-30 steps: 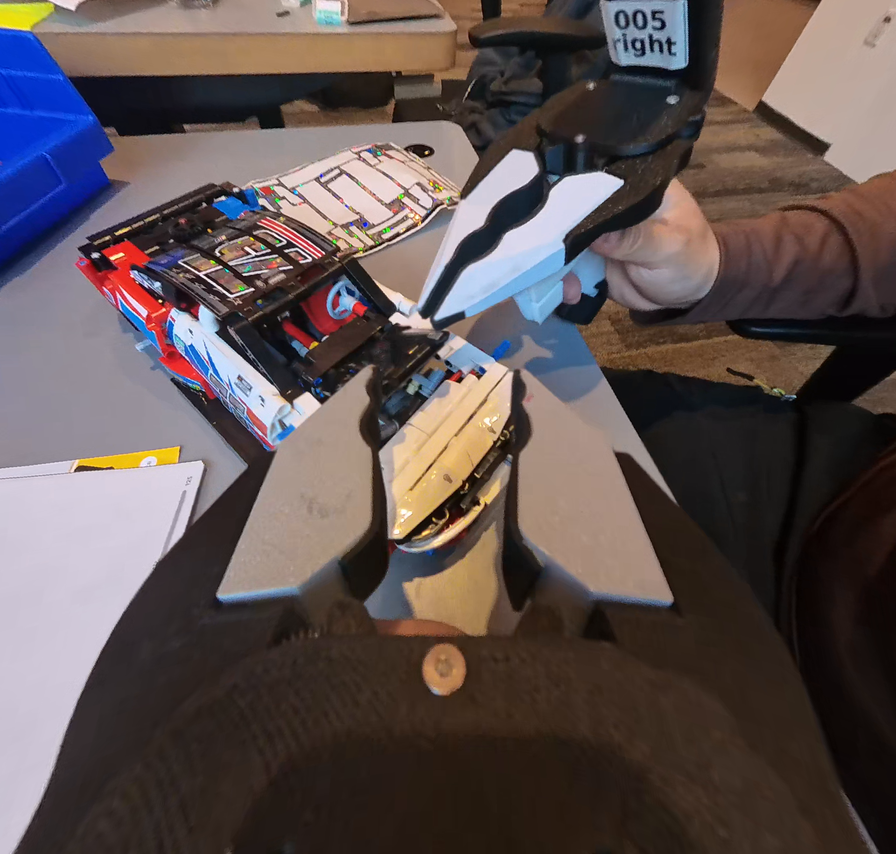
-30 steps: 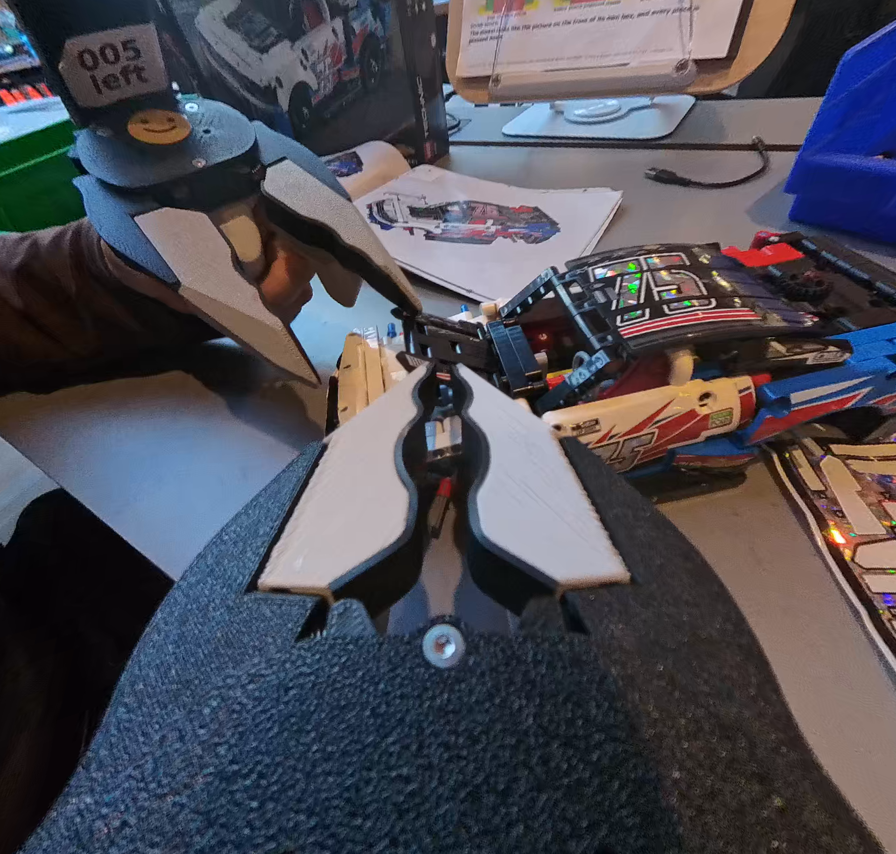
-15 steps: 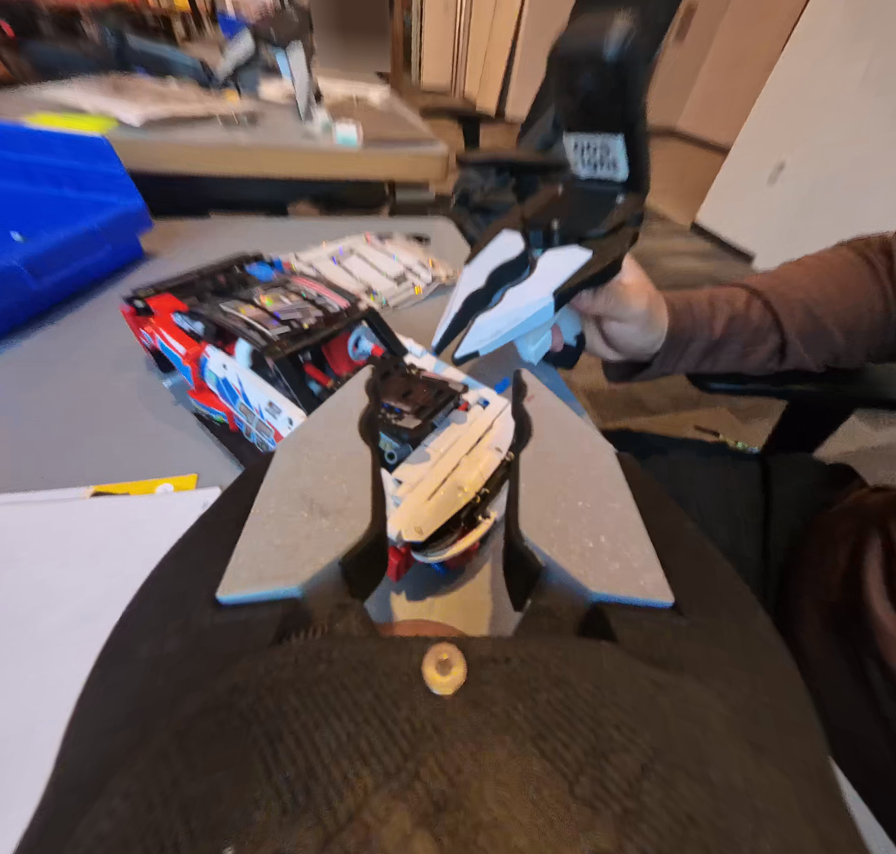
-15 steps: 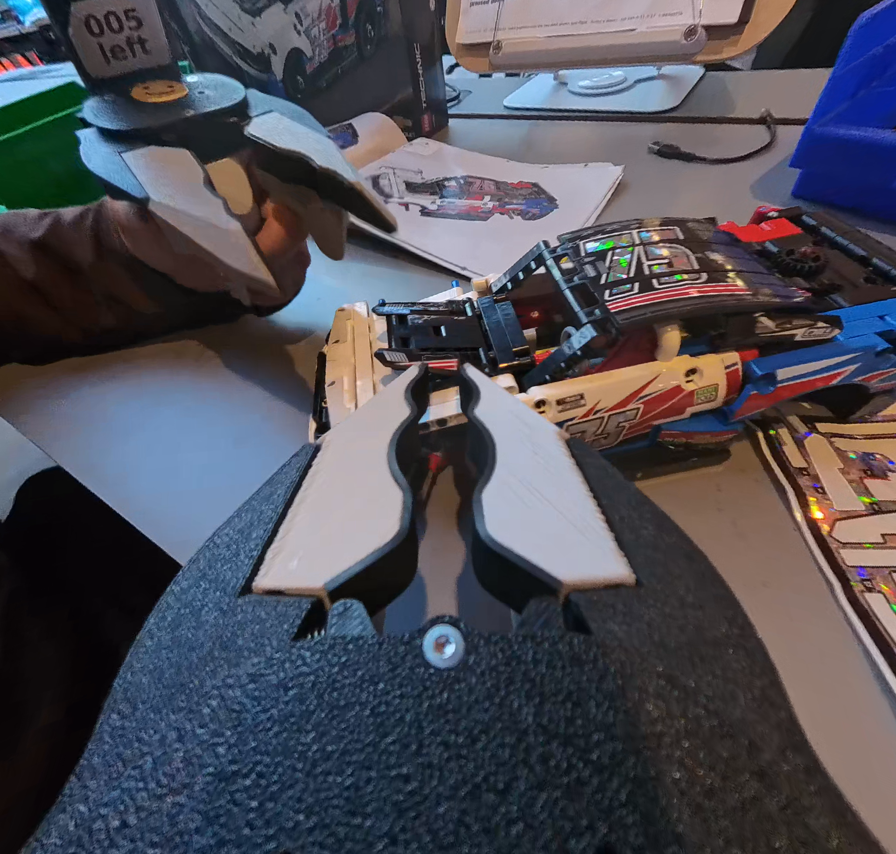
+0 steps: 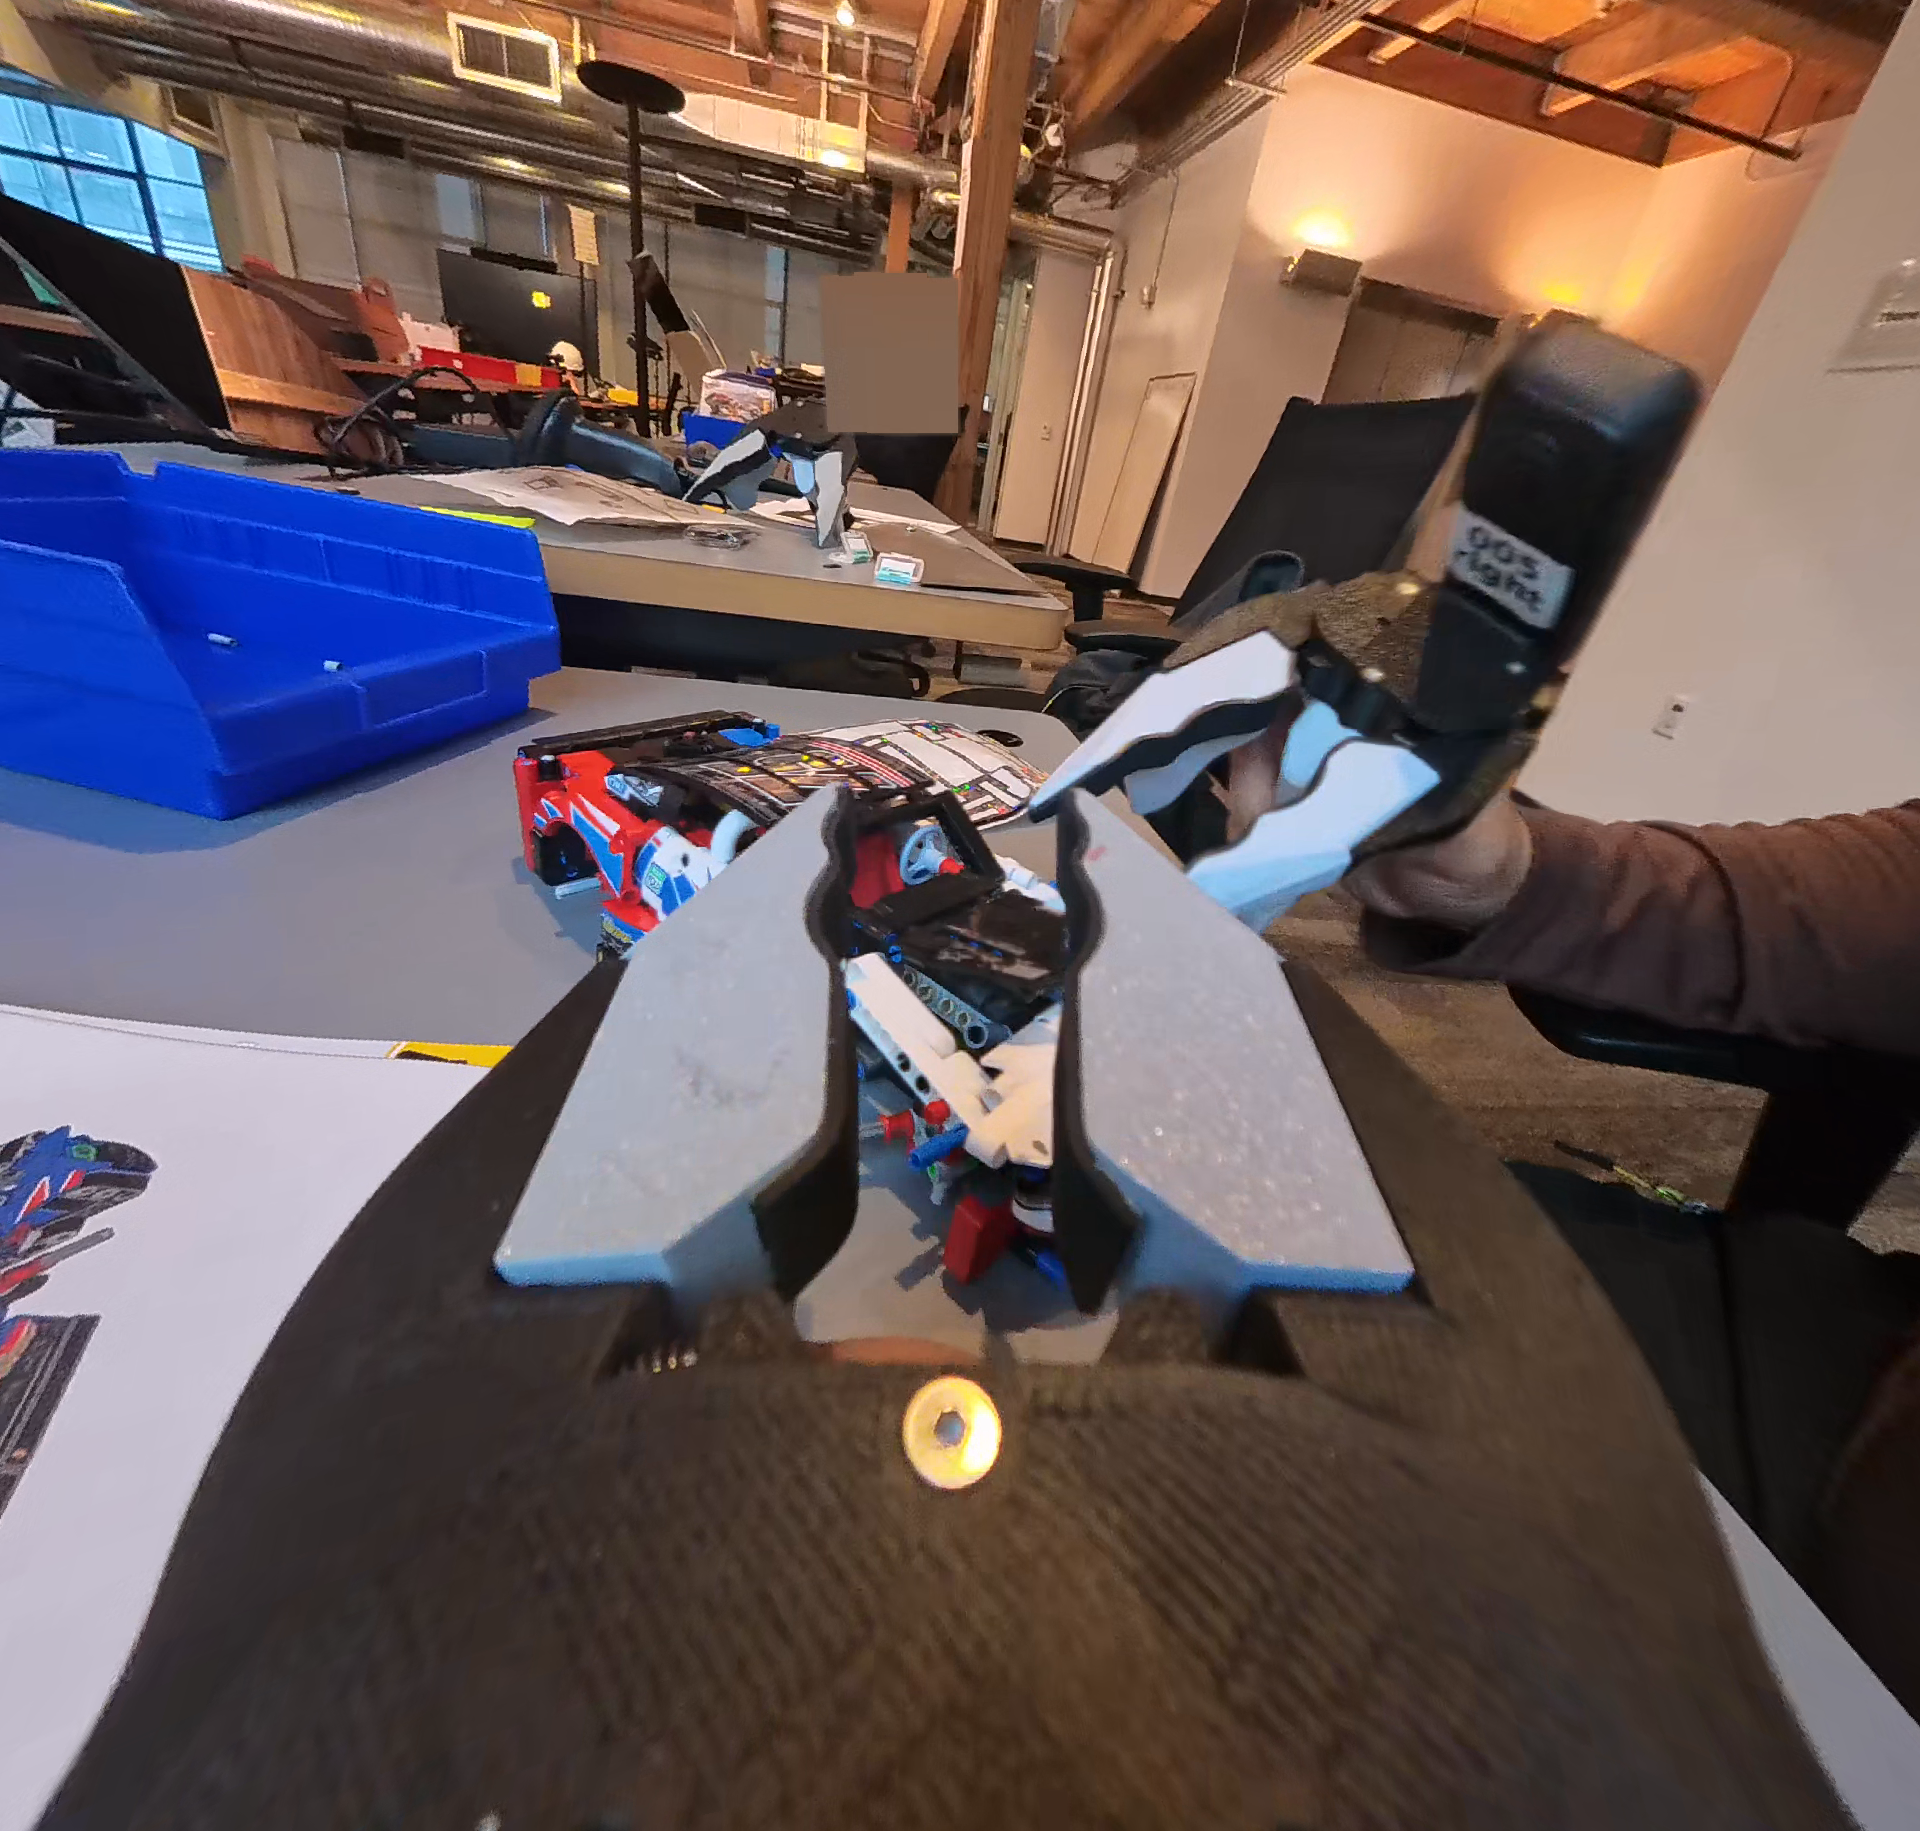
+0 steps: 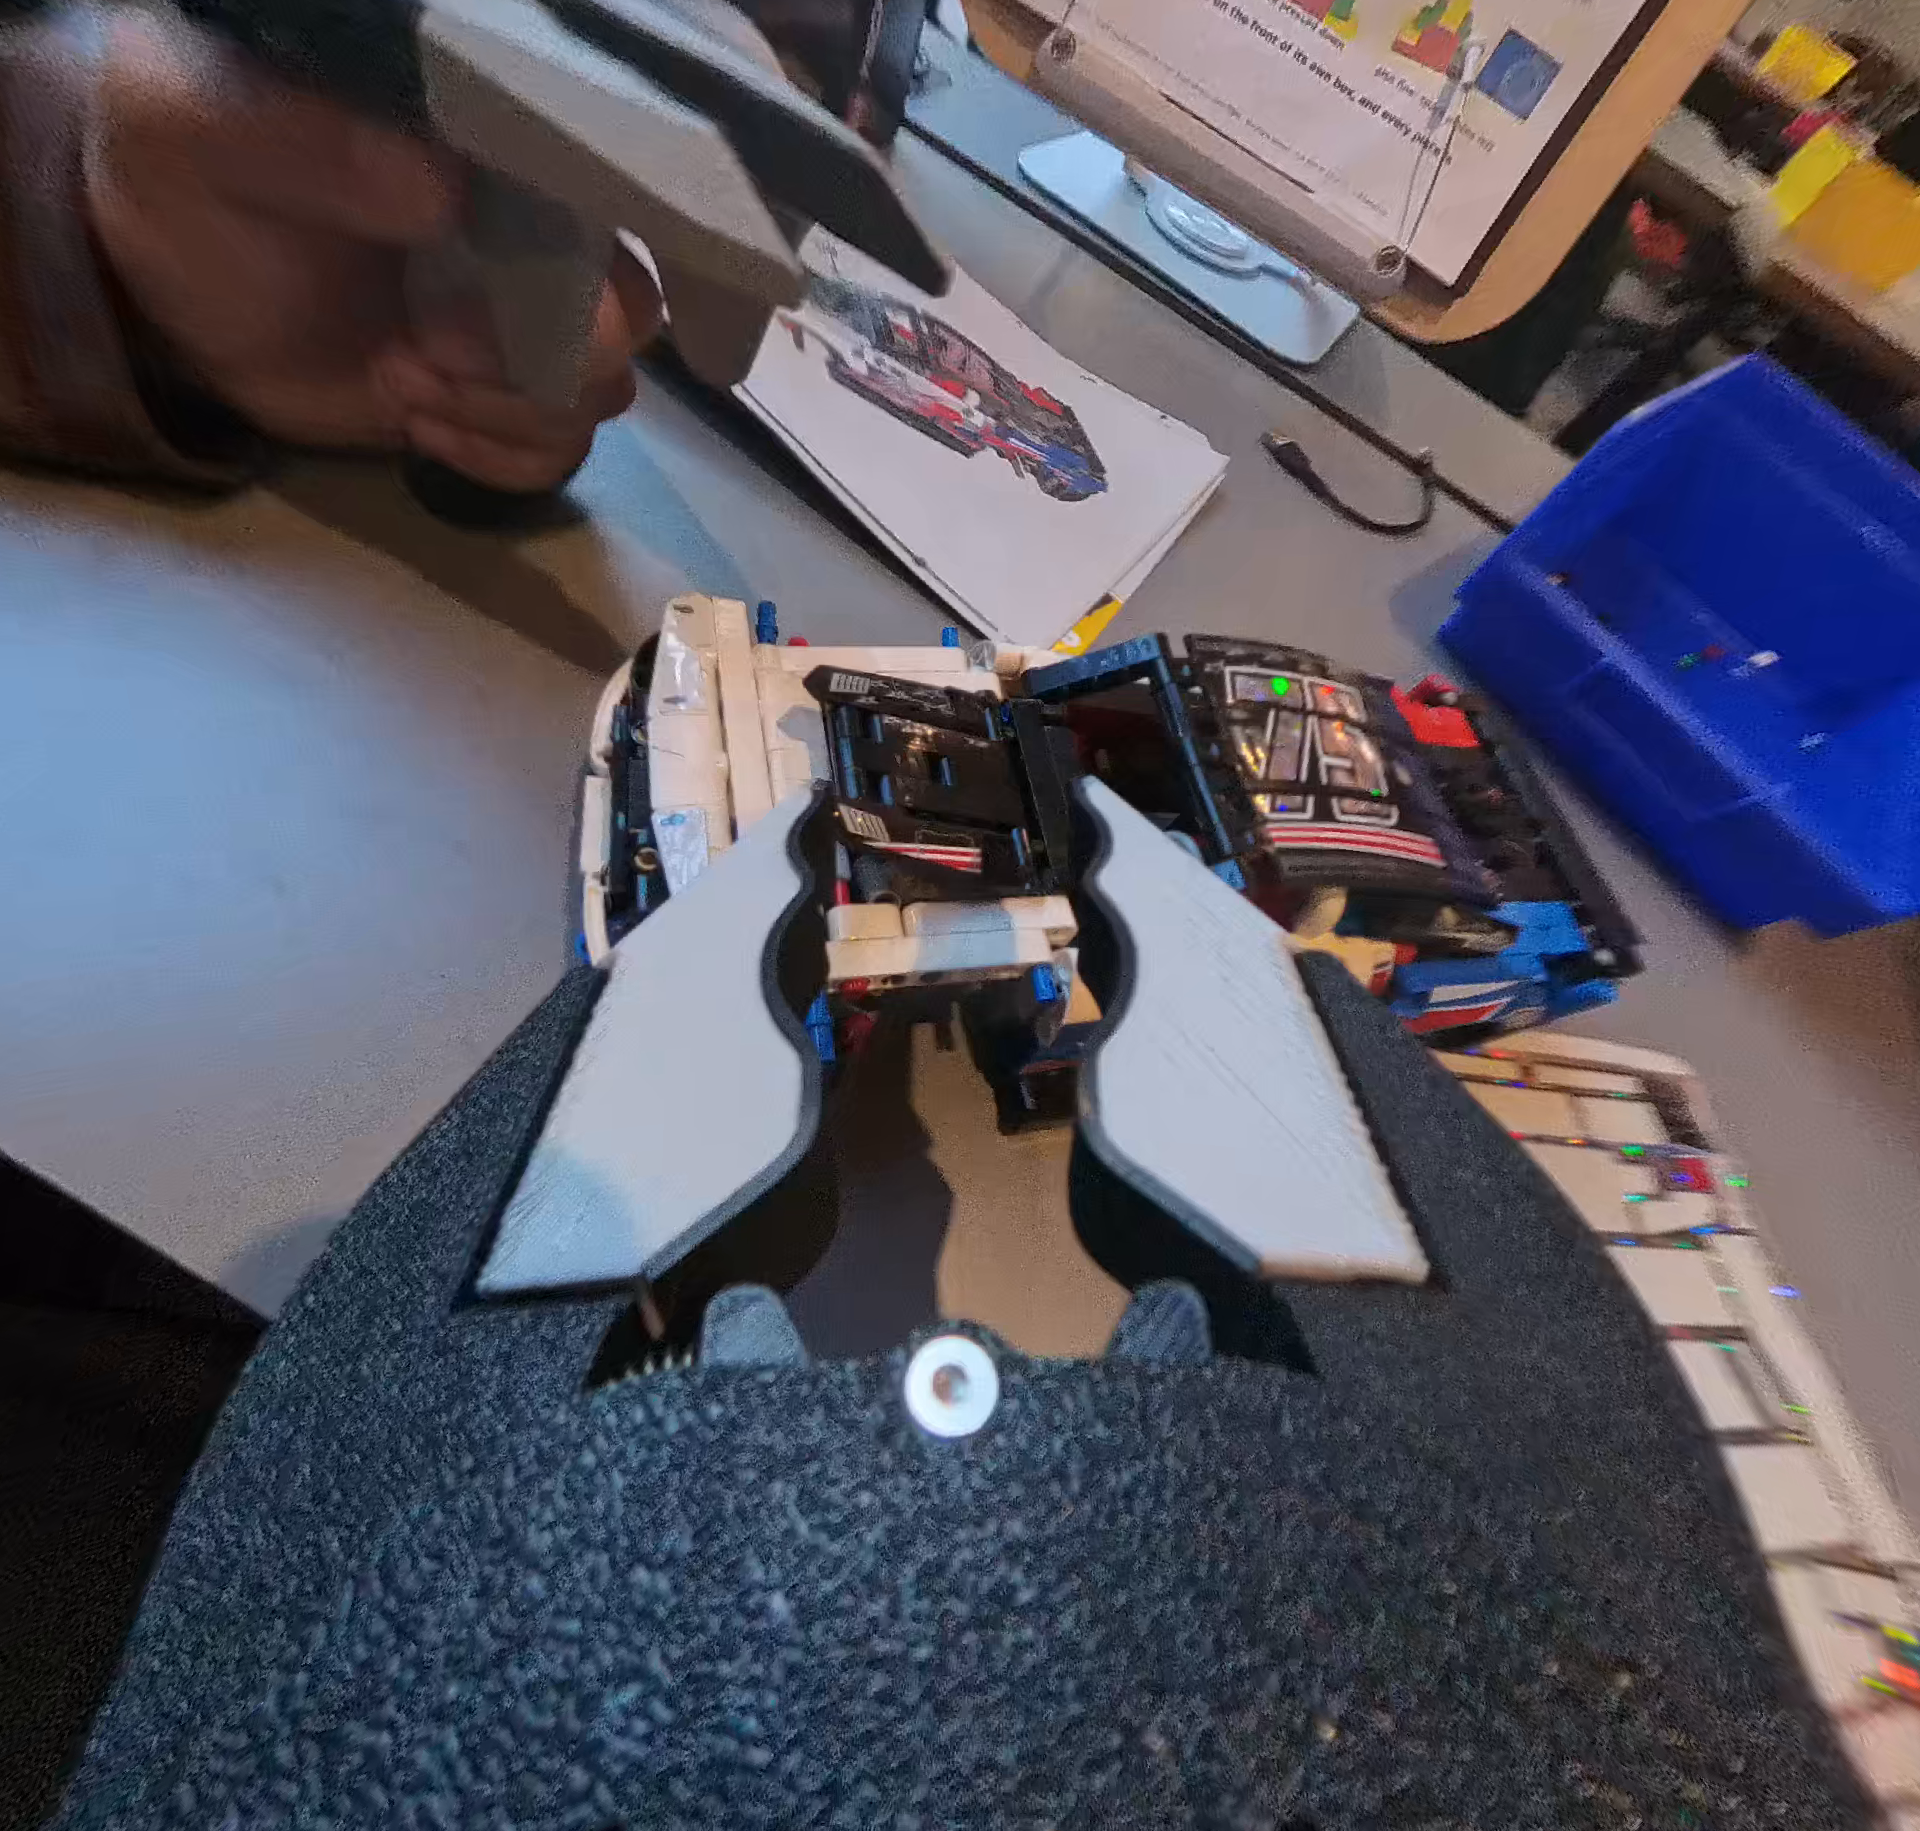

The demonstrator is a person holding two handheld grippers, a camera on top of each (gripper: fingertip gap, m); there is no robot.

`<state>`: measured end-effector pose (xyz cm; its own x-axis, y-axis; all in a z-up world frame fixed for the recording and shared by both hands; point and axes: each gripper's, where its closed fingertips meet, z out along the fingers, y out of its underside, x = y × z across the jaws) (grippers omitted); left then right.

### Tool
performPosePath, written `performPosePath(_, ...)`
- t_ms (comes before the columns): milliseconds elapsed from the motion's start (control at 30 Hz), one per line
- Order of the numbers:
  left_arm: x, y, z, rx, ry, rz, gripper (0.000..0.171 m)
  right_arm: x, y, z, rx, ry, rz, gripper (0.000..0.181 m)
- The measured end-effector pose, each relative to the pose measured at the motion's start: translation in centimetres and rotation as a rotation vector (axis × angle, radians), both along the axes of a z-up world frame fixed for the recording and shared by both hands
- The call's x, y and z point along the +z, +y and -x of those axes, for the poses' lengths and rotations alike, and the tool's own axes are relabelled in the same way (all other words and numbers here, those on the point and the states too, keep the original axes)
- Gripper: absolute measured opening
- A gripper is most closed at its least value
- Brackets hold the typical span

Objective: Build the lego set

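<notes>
The lego car lies on the grey desk, its white nose toward the person and its black, red and blue rear toward the blue bin. In the right wrist view the right tool is above the car's near side with its two white fingers spread apart, framing the black hinged panel and the white block below it; they do not appear to clamp anything. The left tool is likewise spread, its grey fingers either side of the car's white front section in the left wrist view, with a gap between each finger and the bricks. In the right wrist view that left tool shows blurred at upper left, raised off the desk and apart from the car, held by a hand in a brown sleeve. An open instruction booklet with a picture of the car lies just behind the model, its corner close to the car. A holographic sticker sheet lies on the desk just beside the car's rear. A sheet on a wooden stand stands farther back.
</notes>
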<state>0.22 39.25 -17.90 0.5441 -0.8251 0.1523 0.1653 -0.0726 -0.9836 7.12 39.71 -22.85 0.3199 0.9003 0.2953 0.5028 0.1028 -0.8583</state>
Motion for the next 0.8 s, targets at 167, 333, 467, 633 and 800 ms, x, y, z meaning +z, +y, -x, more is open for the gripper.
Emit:
performPosePath(167, -0.2, 0.1, -0.2, 0.002, 0.020, 0.004, 0.035, -0.5, -1.0, 1.4, 0.005, -0.130, -0.101, 0.051)
performPosePath(333, -0.2, 0.1, -0.2, 0.005, 0.019, 0.000, 0.035, -0.7, 0.1, 1.4, -0.038, -0.238, -0.213, 0.044)
performPosePath(467, -0.2, 0.0, -0.3, -0.004, 0.023, -0.002, 0.035, 0.2, 0.7, 1.4, -0.047, -0.273, -0.269, 0.051)
performPosePath(633, -0.2, -0.1, -0.4, -0.006, 0.025, -0.005, 0.035, 2.6, 2.0, 1.1, -0.088, -0.264, -0.393, 0.029)
performPosePath(800, -0.2, -0.1, -0.4, -0.015, 0.024, -0.003, 0.035, 3.1, 5.7, -0.1, -0.178, -0.254, -0.347, 0.019)
